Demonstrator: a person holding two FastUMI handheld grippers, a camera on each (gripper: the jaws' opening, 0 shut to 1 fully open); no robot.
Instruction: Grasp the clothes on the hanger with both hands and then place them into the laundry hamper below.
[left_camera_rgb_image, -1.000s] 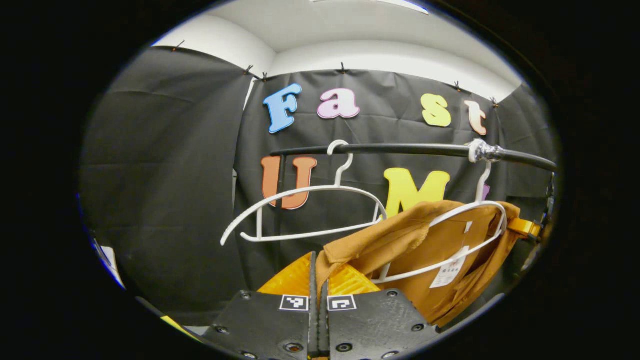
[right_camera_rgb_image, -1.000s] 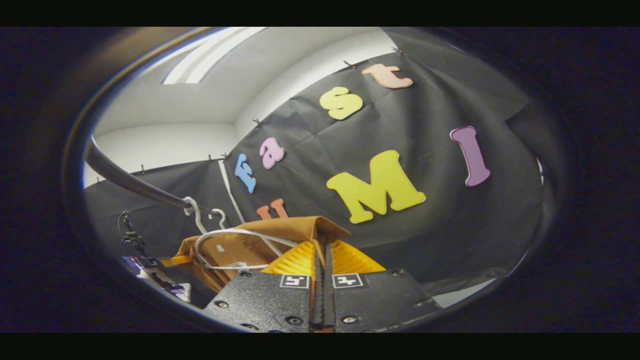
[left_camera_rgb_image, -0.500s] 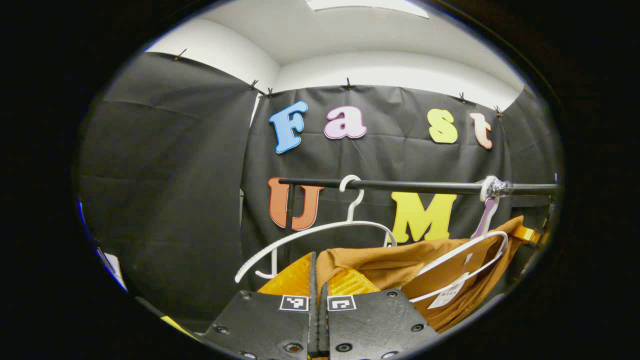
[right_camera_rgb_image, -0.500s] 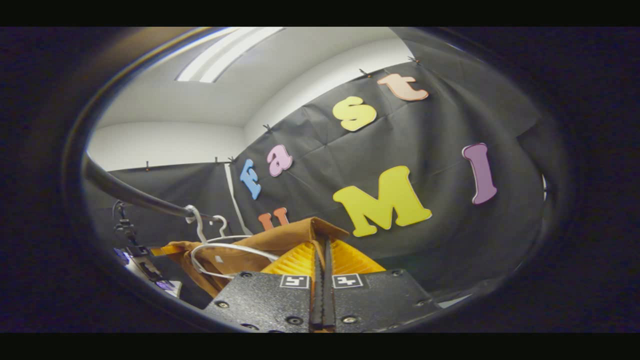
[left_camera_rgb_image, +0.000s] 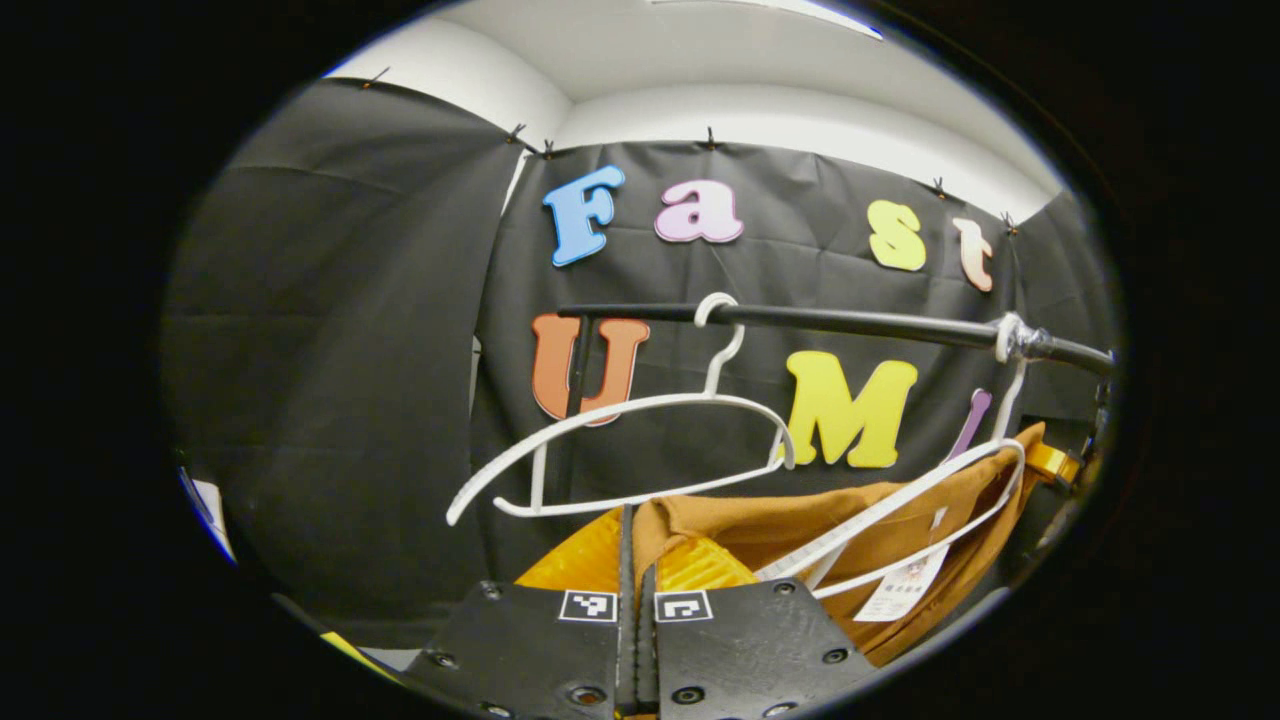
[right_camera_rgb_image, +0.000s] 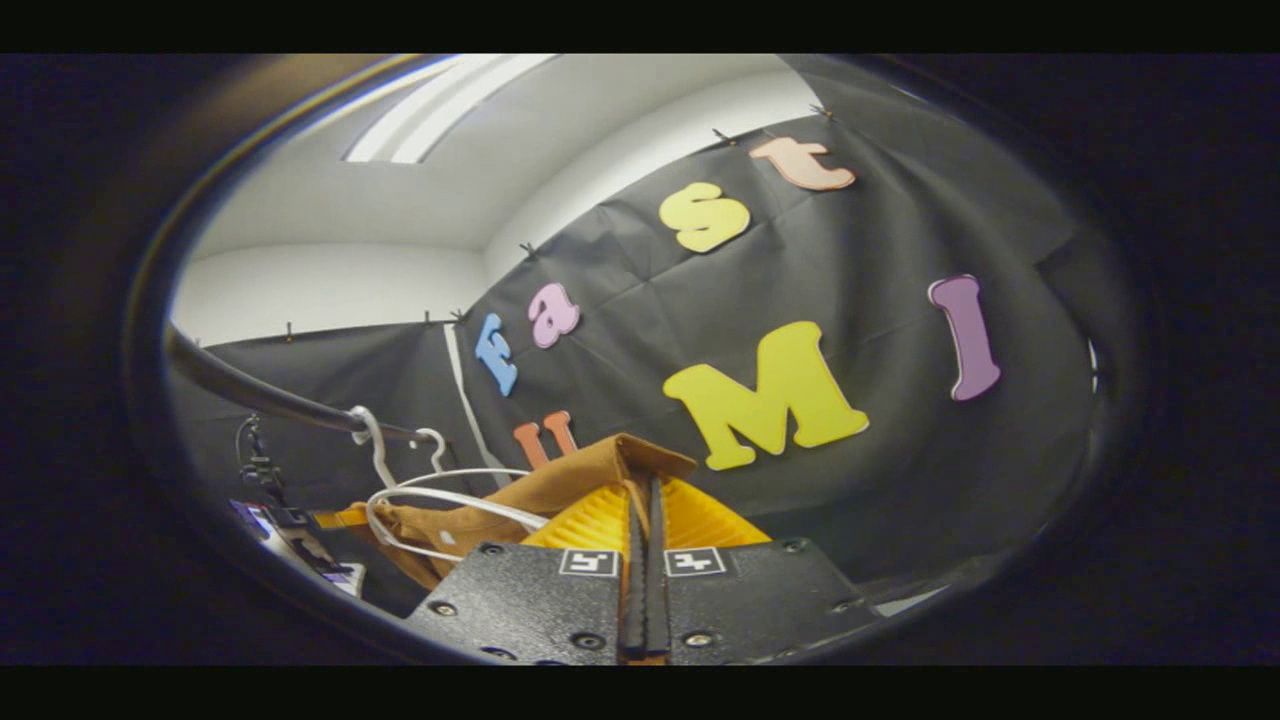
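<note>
A brown garment (left_camera_rgb_image: 800, 525) stretches between my two grippers. In the left gripper view my left gripper (left_camera_rgb_image: 634, 530) is shut on the garment's near edge, the cloth coming out between its yellow fingers (left_camera_rgb_image: 700, 565). A white hanger (left_camera_rgb_image: 900, 510) lies tilted across the garment, its hook at the black rail (left_camera_rgb_image: 860, 323). In the right gripper view my right gripper (right_camera_rgb_image: 645, 500) is shut on the garment's (right_camera_rgb_image: 540, 490) other edge, and the white hanger (right_camera_rgb_image: 430, 495) sits to its left. The far end of the garment carries an orange strap (left_camera_rgb_image: 1050, 460).
An empty white hanger (left_camera_rgb_image: 620, 420) hangs on the rail's left part. The rail (right_camera_rgb_image: 250, 385) curves across the left of the right gripper view. A black stand with a clamp (right_camera_rgb_image: 262, 470) is at the far left there. White ceiling and wall lie above.
The hanger has slid farther out of the garment, which now sags lower and flatter. The left gripper view rose and then dropped back; the right gripper view barely shifted.
</note>
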